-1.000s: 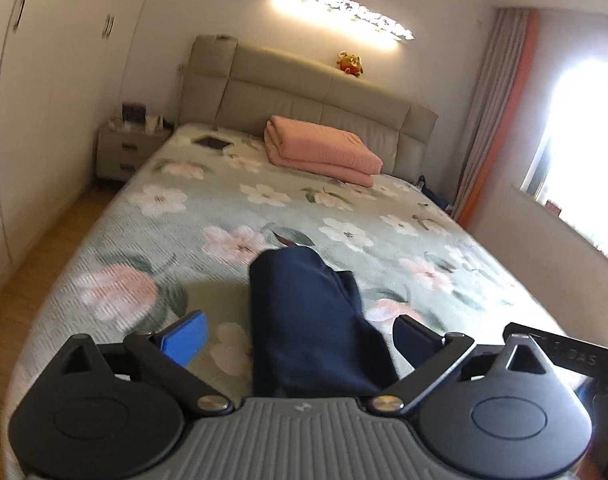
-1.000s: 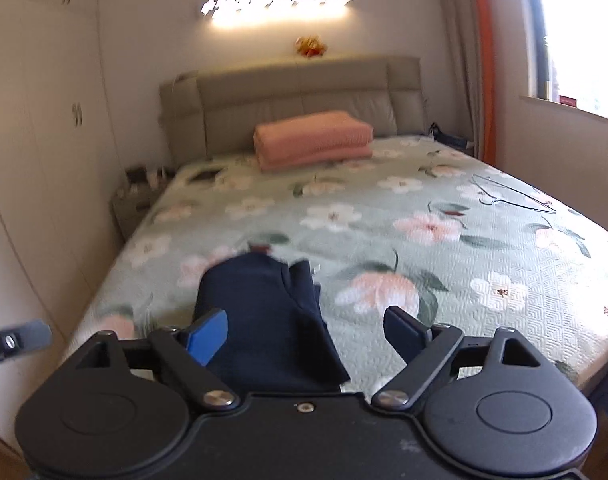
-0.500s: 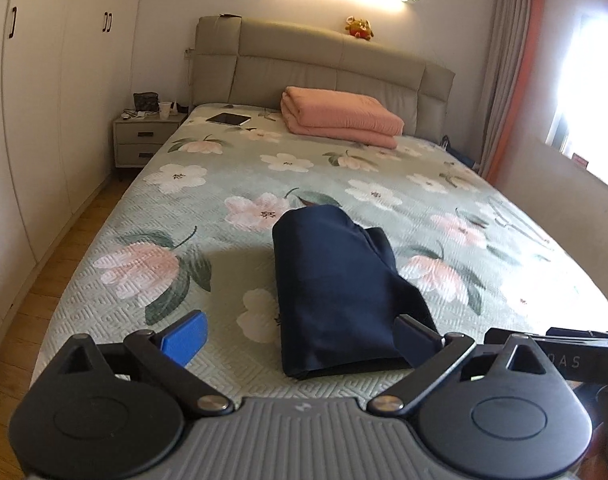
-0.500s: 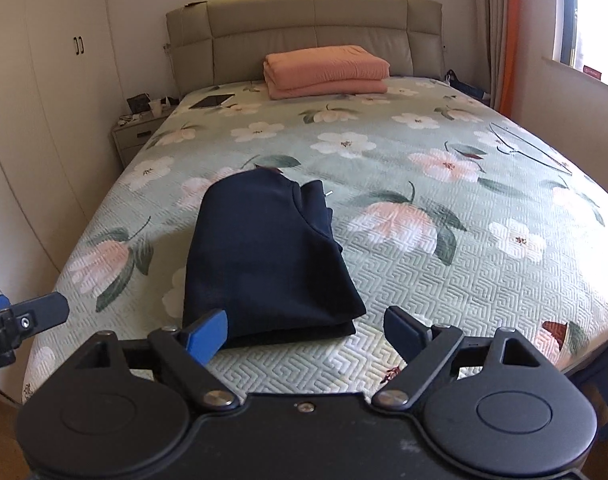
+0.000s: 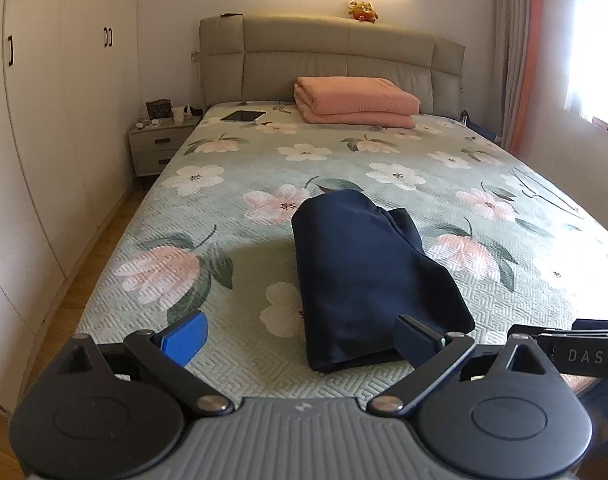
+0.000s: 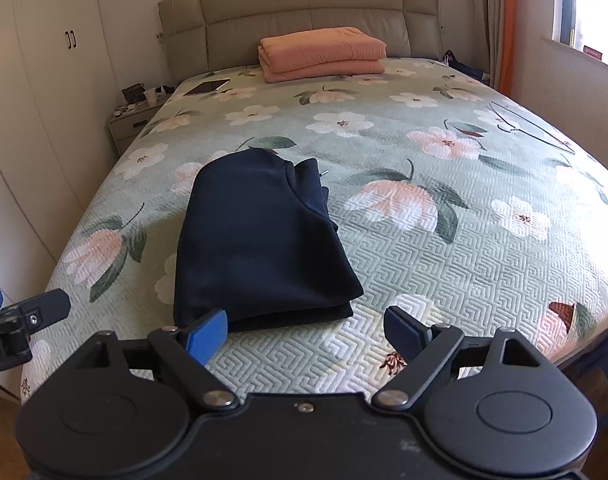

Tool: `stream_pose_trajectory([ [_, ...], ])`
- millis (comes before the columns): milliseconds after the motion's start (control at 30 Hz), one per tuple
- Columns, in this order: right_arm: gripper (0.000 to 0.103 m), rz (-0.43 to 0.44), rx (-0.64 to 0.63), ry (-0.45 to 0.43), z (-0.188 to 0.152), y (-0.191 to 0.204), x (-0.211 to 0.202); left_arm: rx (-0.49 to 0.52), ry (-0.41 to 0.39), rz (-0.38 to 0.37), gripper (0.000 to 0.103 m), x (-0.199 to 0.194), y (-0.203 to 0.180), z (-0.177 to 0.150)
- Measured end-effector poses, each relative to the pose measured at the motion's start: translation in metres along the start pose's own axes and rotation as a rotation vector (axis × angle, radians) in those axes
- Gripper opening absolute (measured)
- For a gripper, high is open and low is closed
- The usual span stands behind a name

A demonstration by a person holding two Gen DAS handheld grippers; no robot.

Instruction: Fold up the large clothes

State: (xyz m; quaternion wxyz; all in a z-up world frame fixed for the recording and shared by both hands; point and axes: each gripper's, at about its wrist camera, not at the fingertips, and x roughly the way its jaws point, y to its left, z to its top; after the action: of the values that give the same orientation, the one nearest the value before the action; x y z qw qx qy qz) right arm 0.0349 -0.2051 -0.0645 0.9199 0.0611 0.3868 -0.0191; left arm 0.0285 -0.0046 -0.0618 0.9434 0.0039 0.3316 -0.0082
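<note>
Left wrist view first: my left gripper (image 5: 300,338) sits nearest, its two blue-padded fingers (image 5: 186,338) spread wide apart with nothing between them, hovering over the foot of the bed (image 5: 240,372). Over on the right wrist view my right gripper (image 6: 305,330) is likewise spread and empty, and I can see the tip of the other tool poking in at nine o'clock. Just beyond both sets of fingers lies one folded navy garment (image 5: 367,276), a smooth, matte, roughly rectangular bundle lying lengthwise up the bed, with layered edges stepping out along its three o'clock side; in the right view it sits at about eleven o'clock from my fingers (image 6: 256,244). It rests on a quilted green bedspread (image 6: 443,264) stitched in a maze-like pattern and printed with pink and white flowers. Further out at two o'clock I count one thin wire hanger (image 6: 531,130) lying flat. Toward twelve o'clock, one folded salmon-pink blanket (image 5: 355,100) is stacked in two soft layers by the padded beige headboard (image 5: 331,60), with one flat tablet (image 5: 243,116) at eleven o'clock. One small plush toy (image 5: 362,11) perches on the headboard, and one two-drawer nightstand (image 5: 158,148) stands at ten o'clock.
</note>
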Motion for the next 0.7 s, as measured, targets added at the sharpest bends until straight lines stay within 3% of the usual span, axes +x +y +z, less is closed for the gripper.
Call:
stream_pose_trajectory([
  [167, 0.101, 0.008, 0.011, 0.005, -0.0004, -0.0020, -0.0012, 0.041, -0.019, 0.034, 0.101, -0.0028, -0.0064, -0.0002],
  [700, 0.101, 0.032, 0.018, 0.013, -0.0006, -0.0028, -0.0067, 0.061, -0.023, 0.022, 0.101, -0.0083, -0.0072, -0.0029],
])
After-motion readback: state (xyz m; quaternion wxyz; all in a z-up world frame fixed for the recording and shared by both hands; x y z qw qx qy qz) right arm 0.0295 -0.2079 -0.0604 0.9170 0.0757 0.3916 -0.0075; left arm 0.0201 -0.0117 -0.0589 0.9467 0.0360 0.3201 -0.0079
